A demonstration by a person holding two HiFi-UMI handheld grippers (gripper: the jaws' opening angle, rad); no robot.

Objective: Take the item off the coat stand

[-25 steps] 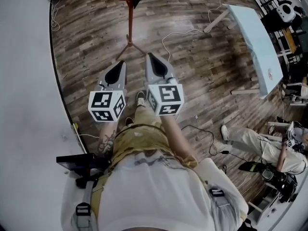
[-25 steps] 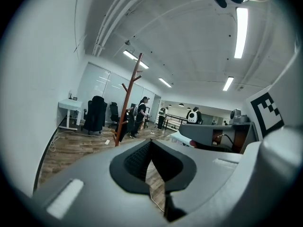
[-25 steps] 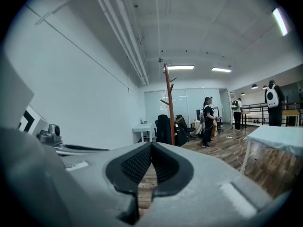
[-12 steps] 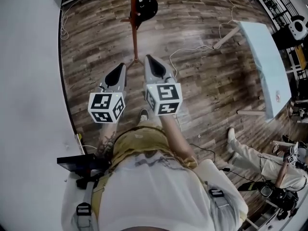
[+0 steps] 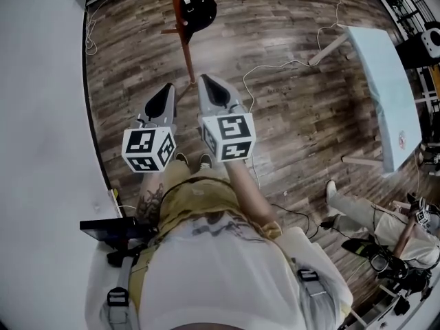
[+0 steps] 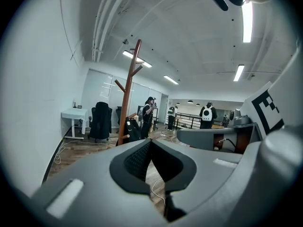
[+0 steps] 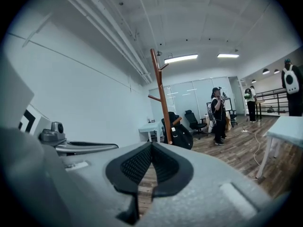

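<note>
A brown wooden coat stand (image 5: 181,29) rises from the wood floor ahead of me. A black bag (image 5: 197,8) hangs from one of its low pegs. In the left gripper view the coat stand (image 6: 129,91) is a little left of centre with the black bag (image 6: 132,129) low on it. In the right gripper view the coat stand (image 7: 161,96) carries the black bag (image 7: 182,136) to its right. My left gripper (image 5: 167,89) and right gripper (image 5: 206,80) are held side by side, short of the stand. Both are shut with nothing between the pads.
A pale blue-white table (image 5: 382,81) stands at the right, with white cables (image 5: 275,53) trailing over the floor. A person (image 5: 375,215) sits on the floor at lower right. A white wall (image 5: 41,115) runs along the left. Several people (image 6: 149,112) stand far back near a desk (image 6: 72,113).
I have stepped closer to the coat stand: its pole and bag have come nearer and sit further down in the head view. Both grippers stayed shut, side by side, shifting slightly up.
</note>
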